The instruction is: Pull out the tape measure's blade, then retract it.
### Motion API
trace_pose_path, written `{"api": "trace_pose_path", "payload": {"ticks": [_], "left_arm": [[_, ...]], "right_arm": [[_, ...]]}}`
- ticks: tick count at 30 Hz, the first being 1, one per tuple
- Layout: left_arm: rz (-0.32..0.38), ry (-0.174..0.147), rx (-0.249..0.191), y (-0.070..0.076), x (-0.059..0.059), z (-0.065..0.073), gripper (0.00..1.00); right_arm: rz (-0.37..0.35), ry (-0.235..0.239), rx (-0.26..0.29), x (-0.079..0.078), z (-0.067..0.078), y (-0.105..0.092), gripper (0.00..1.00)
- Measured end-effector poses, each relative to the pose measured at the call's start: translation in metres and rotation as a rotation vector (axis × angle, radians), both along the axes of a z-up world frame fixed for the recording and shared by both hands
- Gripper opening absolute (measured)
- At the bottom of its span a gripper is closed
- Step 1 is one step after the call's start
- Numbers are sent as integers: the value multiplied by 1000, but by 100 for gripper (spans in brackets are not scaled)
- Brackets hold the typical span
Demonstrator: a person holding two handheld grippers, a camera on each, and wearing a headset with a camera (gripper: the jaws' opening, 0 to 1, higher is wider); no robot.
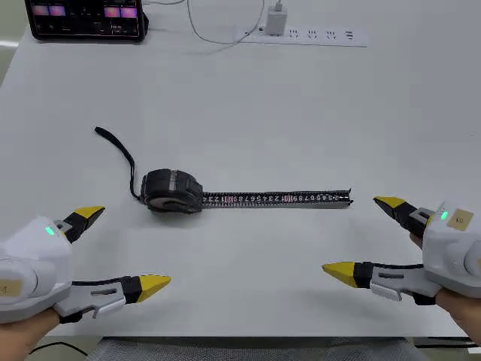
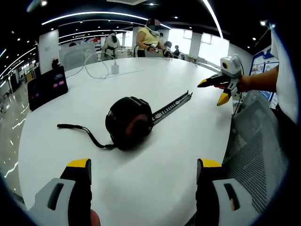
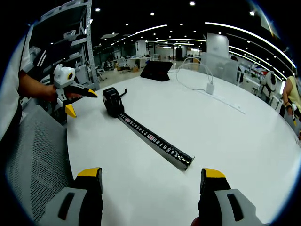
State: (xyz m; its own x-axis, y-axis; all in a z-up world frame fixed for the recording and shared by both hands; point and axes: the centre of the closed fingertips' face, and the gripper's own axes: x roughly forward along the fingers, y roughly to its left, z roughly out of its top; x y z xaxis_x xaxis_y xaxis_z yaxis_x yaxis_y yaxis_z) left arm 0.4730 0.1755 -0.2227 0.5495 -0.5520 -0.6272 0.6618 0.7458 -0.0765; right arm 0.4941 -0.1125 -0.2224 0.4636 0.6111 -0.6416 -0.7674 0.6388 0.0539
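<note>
Your left gripper (image 1: 126, 248) and right gripper (image 1: 359, 235) hover low over the near edge of the white table (image 1: 263, 98), each with its yellow-tipped jaws spread wide and holding nothing. Just beyond them lies the tape measure (image 1: 171, 191), its black case resting on the tabletop ahead of your left gripper, clear of both tools. The blade (image 1: 278, 198) is drawn out flat along the table toward your right. Its hooked end stops near the farther tip of your right gripper without touching it. A black strap (image 1: 120, 154) trails from the left of the case and curls away from you. Farther back, a white power strip (image 1: 316, 34) with a charger (image 1: 276, 19) plugged in and a loose white cable (image 1: 201, 34) sits by the far edge. A dark tablet (image 1: 86, 16) with a lit screen stands at the far left.
</note>
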Motion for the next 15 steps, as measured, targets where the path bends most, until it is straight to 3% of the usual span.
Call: {"api": "trace_pose_path", "payload": {"ticks": [15], "left_arm": [[4,17,0,3,-5,-3,89]], "right_arm": [[17,15,2,-5,-2,5,84]]}}
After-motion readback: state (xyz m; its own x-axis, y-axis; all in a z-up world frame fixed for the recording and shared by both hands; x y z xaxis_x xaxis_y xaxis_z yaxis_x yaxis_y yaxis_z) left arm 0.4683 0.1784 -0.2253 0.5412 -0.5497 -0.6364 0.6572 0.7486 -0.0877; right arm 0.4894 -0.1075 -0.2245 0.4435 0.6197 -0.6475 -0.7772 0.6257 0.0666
